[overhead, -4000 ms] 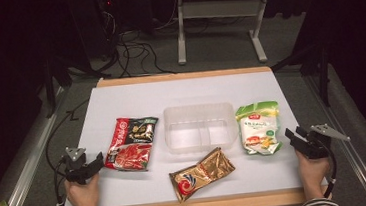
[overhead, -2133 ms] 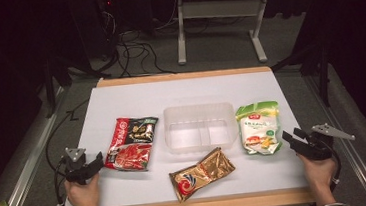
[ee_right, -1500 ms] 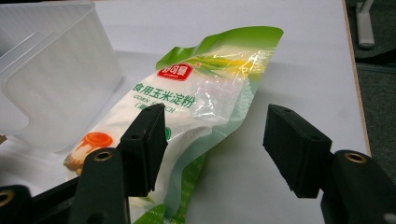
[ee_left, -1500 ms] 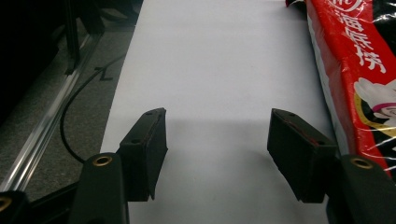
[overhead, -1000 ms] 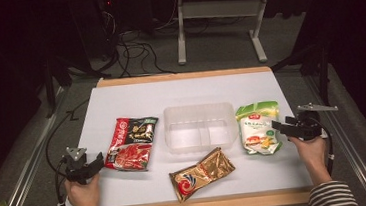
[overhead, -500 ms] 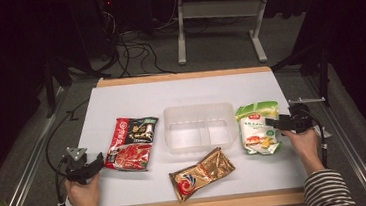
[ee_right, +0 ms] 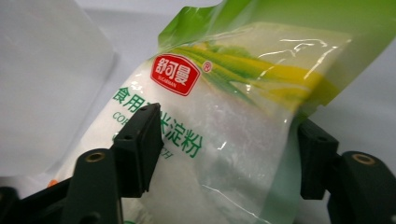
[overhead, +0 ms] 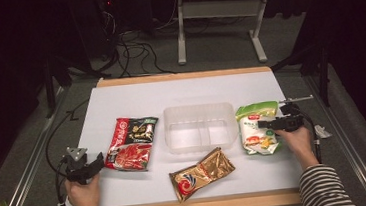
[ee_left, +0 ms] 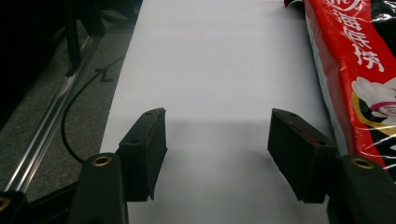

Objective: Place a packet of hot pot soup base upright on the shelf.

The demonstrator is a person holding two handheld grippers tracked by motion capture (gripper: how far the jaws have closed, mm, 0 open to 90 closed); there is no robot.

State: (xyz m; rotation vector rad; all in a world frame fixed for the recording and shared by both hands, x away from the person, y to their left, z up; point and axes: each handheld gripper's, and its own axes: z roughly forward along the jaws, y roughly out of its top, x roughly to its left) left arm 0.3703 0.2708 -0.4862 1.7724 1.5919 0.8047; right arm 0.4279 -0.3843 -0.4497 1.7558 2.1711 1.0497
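Right gripper [overhead: 265, 124] had swung in from table edge w/ jaws wide, straddling green starch pouch [ee_right: 224, 140] beside clear tray [overhead: 201, 130]; grasp likely next. Left gripper [ee_left: 217, 149] idle, wide apart.

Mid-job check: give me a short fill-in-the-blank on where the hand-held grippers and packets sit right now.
1. The right hand-held gripper has its open jaws around the ____ and white packet.
2. The clear tray has ____ compartments.
3. The left hand-held gripper sits beside the ____ and black packet, jaws open.
4. The gold packet lies ____ the tray.

Missing words: green; two; red; outside
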